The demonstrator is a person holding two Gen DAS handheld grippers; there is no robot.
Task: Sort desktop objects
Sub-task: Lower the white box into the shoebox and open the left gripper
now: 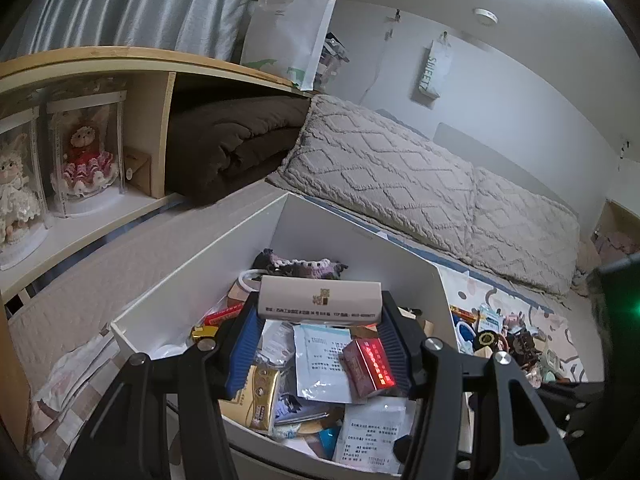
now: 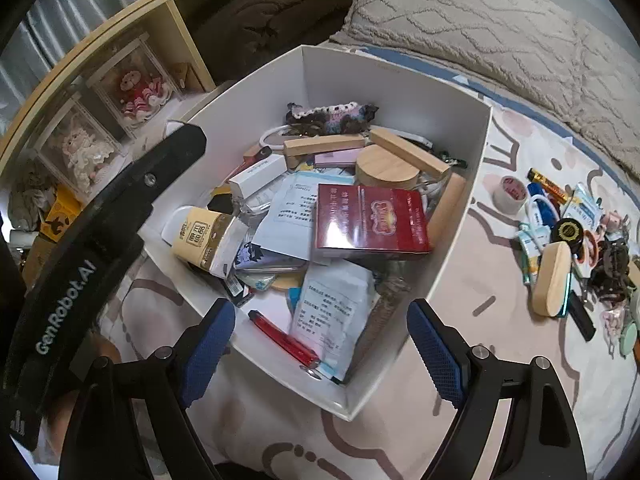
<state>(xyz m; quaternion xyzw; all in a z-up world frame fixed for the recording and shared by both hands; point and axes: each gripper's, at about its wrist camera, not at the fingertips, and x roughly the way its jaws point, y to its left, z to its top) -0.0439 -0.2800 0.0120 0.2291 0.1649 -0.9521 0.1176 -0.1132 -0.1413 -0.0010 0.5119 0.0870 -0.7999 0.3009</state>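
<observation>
A white storage bin [image 1: 192,272] [image 2: 400,84] sits on the patterned bedspread, filled with several small items: a red cigarette box [image 2: 372,216] [image 1: 368,364], paper packets, wooden blocks [image 2: 408,152] and a crocheted piece. My left gripper [image 1: 320,314] is over the bin, its blue pads shut on the ends of a long white carton [image 1: 320,300]. Its black body [image 2: 100,216] shows at the left of the right wrist view. My right gripper [image 2: 322,314] hangs open above the bin's near corner, with nothing between its pads.
Several loose items lie on the bedspread right of the bin: a tape roll [image 2: 512,194], a wooden oval case [image 2: 554,280], tubes and packets. Quilted pillows [image 1: 400,176] line the wall behind. A shelf at the left holds boxed dolls [image 1: 86,152] and a folded brown blanket [image 1: 232,140].
</observation>
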